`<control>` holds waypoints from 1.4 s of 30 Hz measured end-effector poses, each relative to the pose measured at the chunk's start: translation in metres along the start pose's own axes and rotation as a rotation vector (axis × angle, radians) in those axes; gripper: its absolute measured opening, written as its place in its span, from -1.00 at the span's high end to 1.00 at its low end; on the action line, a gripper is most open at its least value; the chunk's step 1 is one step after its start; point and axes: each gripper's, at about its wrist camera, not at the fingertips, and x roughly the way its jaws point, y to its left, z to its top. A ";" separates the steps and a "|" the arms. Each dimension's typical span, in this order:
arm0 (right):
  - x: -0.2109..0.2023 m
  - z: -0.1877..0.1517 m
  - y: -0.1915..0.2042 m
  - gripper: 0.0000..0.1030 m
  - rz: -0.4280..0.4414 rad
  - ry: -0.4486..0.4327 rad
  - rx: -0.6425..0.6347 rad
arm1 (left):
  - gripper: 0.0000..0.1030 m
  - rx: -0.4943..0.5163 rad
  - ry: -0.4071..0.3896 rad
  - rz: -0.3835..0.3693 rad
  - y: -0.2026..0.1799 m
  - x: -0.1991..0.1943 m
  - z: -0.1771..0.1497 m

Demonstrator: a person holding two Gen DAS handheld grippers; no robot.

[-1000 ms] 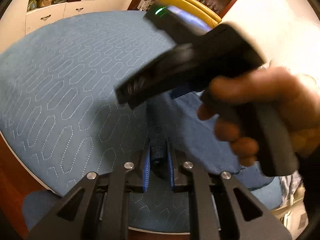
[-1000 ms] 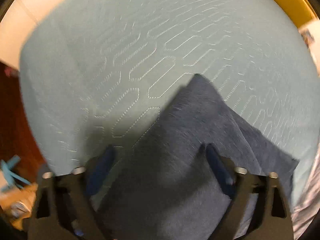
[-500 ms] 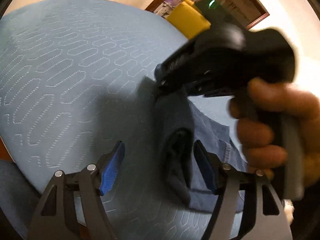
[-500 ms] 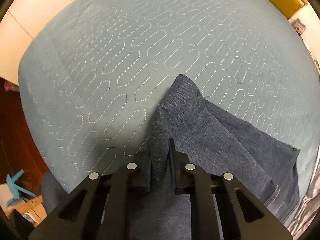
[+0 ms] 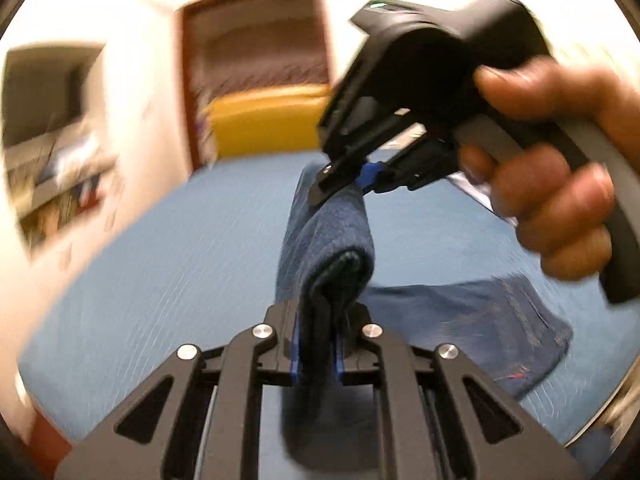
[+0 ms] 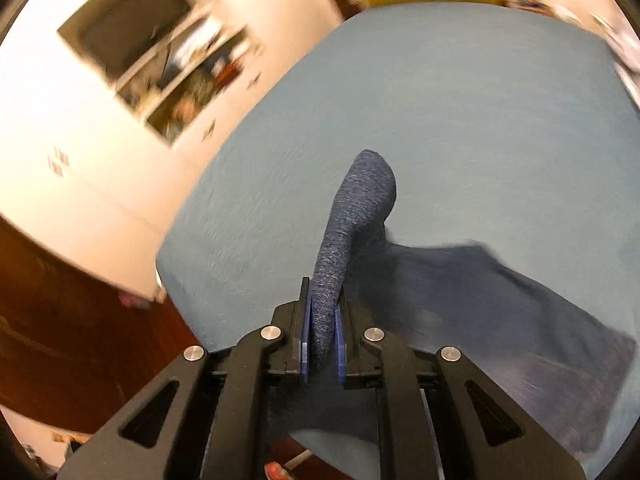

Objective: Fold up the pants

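The dark blue pants (image 5: 328,240) are lifted off the light blue quilted bed (image 5: 180,260). My left gripper (image 5: 316,356) is shut on a thick fold of the pants edge. My right gripper (image 5: 360,178) shows in the left wrist view just beyond, held by a hand, shut on the same raised edge. In the right wrist view my right gripper (image 6: 322,350) is shut on a rolled strip of the pants (image 6: 352,216), and the rest of the cloth hangs down to the right onto the bed (image 6: 460,120).
A yellow piece of furniture (image 5: 268,120) stands past the far end of the bed by a wooden door frame (image 5: 256,36). White shelves with clutter (image 6: 176,76) stand to the left. A dark wooden bed edge (image 6: 60,320) is at lower left.
My left gripper went from open to shut on the pants edge. Both grippers have lifted the edge off the bed and the views have tilted up toward the room.
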 end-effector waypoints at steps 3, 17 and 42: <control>-0.036 -0.049 -0.116 0.81 -0.043 -0.034 0.122 | 0.78 0.190 0.004 -0.067 -0.118 0.018 -0.021; 0.008 -0.123 -0.303 0.10 0.068 0.000 0.282 | 0.09 0.708 -0.105 0.064 -0.266 0.064 -0.148; -0.037 -0.089 -0.313 0.83 -0.017 -0.069 0.247 | 0.79 0.928 -0.180 0.016 -0.354 0.055 -0.144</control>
